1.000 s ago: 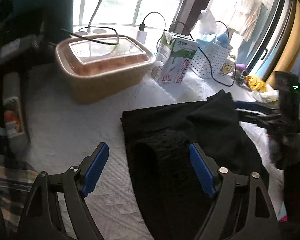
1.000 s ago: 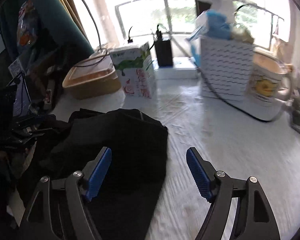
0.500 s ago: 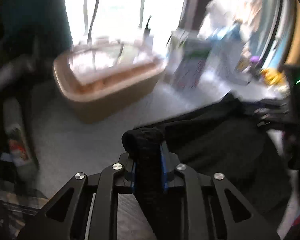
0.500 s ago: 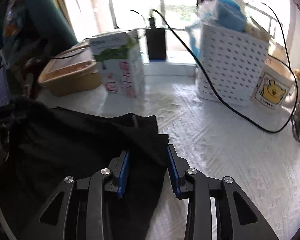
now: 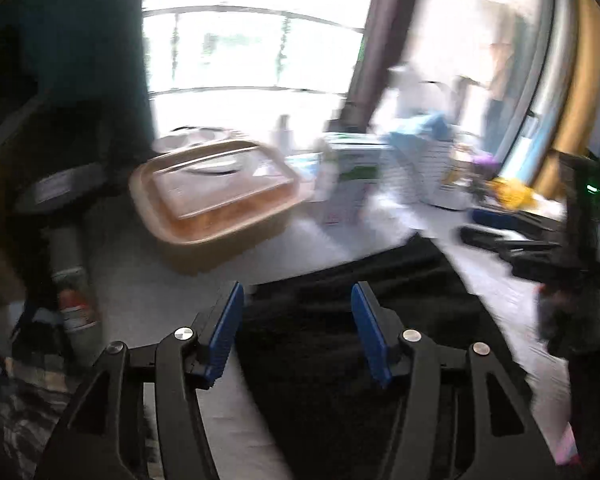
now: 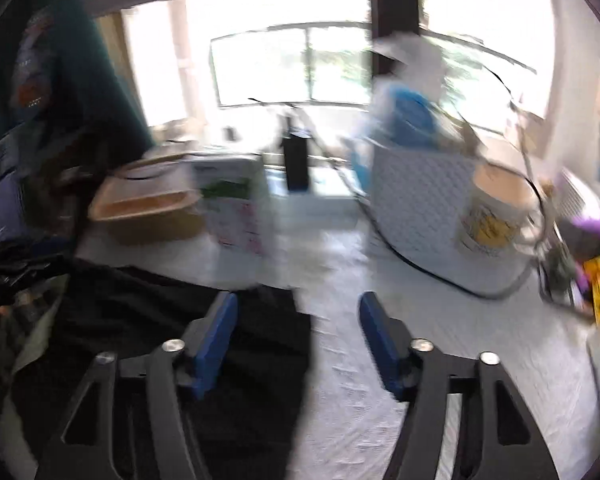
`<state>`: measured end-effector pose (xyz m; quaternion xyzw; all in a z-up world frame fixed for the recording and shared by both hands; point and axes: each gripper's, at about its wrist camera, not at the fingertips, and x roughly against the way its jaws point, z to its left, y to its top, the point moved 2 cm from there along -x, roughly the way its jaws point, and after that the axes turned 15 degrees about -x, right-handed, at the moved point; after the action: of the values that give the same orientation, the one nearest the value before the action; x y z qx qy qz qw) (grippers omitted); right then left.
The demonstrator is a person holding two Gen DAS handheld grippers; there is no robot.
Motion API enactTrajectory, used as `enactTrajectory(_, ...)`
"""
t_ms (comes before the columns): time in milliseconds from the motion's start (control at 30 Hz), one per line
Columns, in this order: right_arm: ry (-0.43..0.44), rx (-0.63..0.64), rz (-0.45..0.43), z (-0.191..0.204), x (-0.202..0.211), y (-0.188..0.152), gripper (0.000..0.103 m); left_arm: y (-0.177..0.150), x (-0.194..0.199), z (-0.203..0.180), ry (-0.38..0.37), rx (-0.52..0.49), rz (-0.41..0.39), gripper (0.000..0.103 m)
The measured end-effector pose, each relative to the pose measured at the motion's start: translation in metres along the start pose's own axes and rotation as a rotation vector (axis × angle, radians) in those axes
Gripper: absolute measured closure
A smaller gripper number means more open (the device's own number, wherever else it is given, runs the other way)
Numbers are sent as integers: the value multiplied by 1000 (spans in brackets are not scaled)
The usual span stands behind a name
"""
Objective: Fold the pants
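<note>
Pretty blurry shot. The right hand-held gripper [image 6: 298,336] is opening up, nothing pinched between its blue pads [image 6: 214,334], above the black pants [image 6: 148,320] on the white counter [image 6: 440,320]. Milk carton [image 6: 236,208] and white basket [image 6: 424,200] behind.

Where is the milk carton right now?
In the right wrist view the milk carton stands upright at centre-left, between the tan lidded container and the white basket, behind the black pants.

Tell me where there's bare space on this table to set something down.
Bare white cloth lies between the black pants and the white basket. A smaller patch sits between the tan container and the pants. The window side is crowded.
</note>
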<state>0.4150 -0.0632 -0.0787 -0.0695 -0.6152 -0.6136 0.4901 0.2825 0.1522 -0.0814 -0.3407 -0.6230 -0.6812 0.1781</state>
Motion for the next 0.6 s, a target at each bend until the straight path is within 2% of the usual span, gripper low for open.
enactTrajectory(33, 27, 21, 26, 6, -2, -1, 44, 1, -1, -6, -13, -18, 5, 47)
enactTrajectory(67, 49, 55, 65, 15, -8, -4, 55, 2, -4, -14, -31, -38, 7, 47)
enactTrajectory(133, 61, 113, 138, 28, -24, -12, 69, 0, -12, -23, -83, -53, 19, 47)
enactTrajectory(233, 61, 154, 232, 30, -45, -27, 73, -11, -38, -29, -99, -71, 112, 47)
enactTrajectory(300, 58, 143, 257, 26, -59, -29, 73, -19, -58, -26, -93, -57, 178, 47)
enactTrajectory(400, 62, 131, 256, 17, -66, -20, 83, -18, -64, -24, -83, -67, 188, 47)
enactTrajectory(600, 60, 99, 245, 6, -74, -6, 85, -15, -70, -13, -74, -46, 188, 47)
